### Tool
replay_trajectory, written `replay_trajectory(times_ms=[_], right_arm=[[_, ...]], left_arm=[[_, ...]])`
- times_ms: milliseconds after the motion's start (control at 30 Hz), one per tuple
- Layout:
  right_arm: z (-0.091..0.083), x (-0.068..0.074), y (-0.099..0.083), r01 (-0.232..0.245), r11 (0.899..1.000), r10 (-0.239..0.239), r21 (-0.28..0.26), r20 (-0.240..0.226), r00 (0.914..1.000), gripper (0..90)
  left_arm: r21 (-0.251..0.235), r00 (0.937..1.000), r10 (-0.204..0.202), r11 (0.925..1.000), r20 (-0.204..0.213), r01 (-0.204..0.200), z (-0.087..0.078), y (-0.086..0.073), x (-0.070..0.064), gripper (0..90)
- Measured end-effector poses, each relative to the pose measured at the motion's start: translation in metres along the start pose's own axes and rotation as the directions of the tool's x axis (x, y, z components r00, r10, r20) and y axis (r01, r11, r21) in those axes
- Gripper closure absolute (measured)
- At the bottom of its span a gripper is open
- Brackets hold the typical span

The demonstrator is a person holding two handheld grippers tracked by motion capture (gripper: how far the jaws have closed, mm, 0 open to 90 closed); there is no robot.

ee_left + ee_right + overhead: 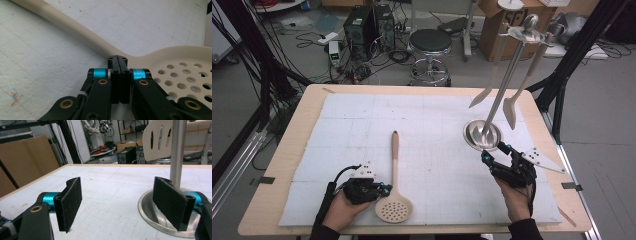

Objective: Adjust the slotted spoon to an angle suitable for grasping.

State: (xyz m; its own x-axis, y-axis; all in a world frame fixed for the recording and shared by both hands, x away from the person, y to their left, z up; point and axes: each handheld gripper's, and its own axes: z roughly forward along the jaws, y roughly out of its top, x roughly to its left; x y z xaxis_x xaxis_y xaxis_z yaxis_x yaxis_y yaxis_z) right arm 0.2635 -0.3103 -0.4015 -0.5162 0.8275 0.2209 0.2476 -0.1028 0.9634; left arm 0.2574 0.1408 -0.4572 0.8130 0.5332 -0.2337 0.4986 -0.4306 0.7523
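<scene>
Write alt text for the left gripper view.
The left gripper, jaws shut together, rests against the neck of a cream slotted spoon lying on a white mat. Its perforated bowl lies right; its handle runs up left.

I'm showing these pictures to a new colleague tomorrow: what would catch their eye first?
Probably the tall metal utensil stand at the table's right, with pale utensils hanging from its top disc. Next, the cream slotted skimmer lying flat on the white mat, near the person's side. The left gripper, jaws shut, sits beside the skimmer's neck, while the right gripper waits with jaws open beside the stand's base.
</scene>
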Motion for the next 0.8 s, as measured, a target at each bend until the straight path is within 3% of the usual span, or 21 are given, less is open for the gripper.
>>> replay_trajectory(times_ms=[267, 567, 800], right_arm=[[-0.002, 0.001, 0.002, -0.010, 1.000, 0.010, -0.013, -0.002, 0.9999, 23.5], [-0.008, -0.004, 0.003, -0.041, 0.999, 0.041, -0.018, 0.010, 0.9991, 23.6], [-0.005, -0.004, 0.004, -0.034, 0.999, 0.034, -0.007, 0.008, 0.9994, 23.7]], left_arm=[[-0.011, 0.9998, 0.007, 0.9999, -0.018, -0.007, 0.009, 0.006, -0.004, 89.8], [-0.007, 0.9996, 0.026, 0.9996, -0.010, -0.026, 0.022, 0.015, -0.008, 89.8], [-0.008, 0.9986, 0.052, 0.9986, -0.008, -0.052, 0.035, 0.025, -0.014, 89.8]])
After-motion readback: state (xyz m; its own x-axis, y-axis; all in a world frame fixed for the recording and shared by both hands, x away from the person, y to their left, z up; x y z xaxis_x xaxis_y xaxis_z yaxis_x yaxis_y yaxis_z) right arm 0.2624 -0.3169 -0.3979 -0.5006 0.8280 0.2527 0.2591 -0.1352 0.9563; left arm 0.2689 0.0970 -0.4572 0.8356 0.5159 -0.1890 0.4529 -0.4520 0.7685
